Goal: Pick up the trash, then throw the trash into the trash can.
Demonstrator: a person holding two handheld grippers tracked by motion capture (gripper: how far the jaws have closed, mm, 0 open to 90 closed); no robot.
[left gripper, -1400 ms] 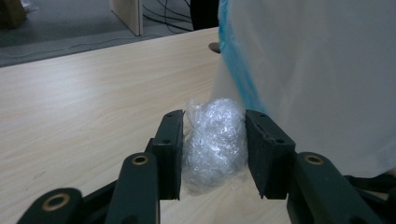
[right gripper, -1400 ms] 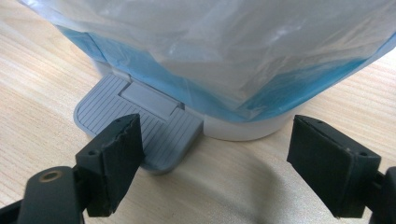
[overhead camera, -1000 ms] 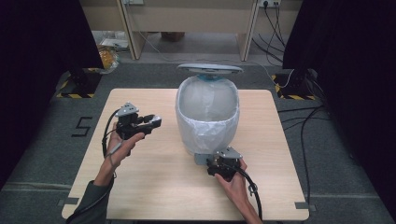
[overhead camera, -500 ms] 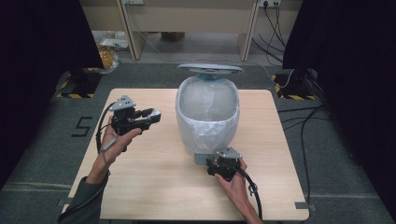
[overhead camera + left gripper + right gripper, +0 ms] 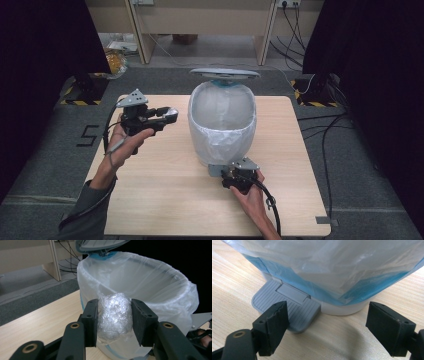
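With my right hand-held gripper [image 5: 329, 327] spread wide, one jaw on the pedal [image 5: 287, 307], the bin [image 5: 222, 120] lid stands open, and my left hand-held gripper [image 5: 113, 322] clamps the plastic wad [image 5: 115, 313] beside the rim, not yet dropped in.

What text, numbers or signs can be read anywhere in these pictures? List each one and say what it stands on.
"5": a white numeral on the grey floor left of the table, in the high view.
No other text: the bin, its liner bag, its foot pedal and the two grippers, left and right, carry no readable word, brand or label.
Yellow-and-black hazard stripes on the floor are a pattern, not writing.
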